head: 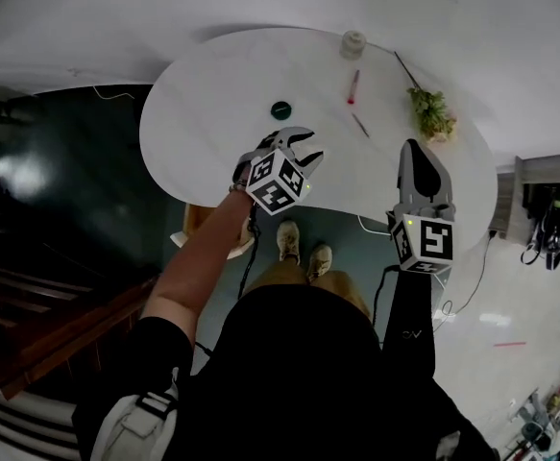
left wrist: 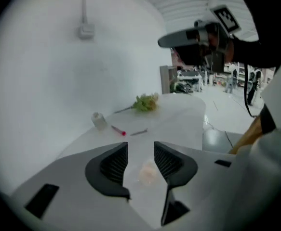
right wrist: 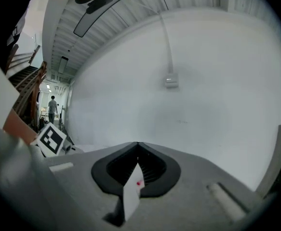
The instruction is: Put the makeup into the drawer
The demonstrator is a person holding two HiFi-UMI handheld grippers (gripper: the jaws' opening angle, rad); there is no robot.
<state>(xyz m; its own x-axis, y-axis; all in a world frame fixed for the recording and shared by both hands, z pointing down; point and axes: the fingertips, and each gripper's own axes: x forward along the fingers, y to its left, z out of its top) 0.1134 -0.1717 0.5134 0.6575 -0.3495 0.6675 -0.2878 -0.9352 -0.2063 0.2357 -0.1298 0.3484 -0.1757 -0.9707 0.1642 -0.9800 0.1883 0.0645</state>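
On the white table [head: 203, 123] lie a dark green round compact [head: 280, 110], a red-tipped stick [head: 353, 86], a thin pencil [head: 360, 125] and a small pale jar [head: 353, 43]. My left gripper [head: 294, 142] hangs over the table's near edge, just in front of the compact, jaws apart and empty. The left gripper view shows its open jaws [left wrist: 139, 148] with a pale pinkish blur [left wrist: 148, 172] between them, and the jar [left wrist: 99, 121], stick [left wrist: 118, 130] and pencil [left wrist: 139, 132] beyond. My right gripper [head: 416, 147] is over the table's right end, jaws closed tip to tip [right wrist: 138, 146].
A sprig of green and yellow flowers [head: 431, 111] lies at the table's far right, also in the left gripper view [left wrist: 146, 102]. A white wall with a cable and socket [right wrist: 171, 82] stands behind the table. A wooden seat [head: 195, 221] and the person's shoes [head: 304, 248] show below the near edge.
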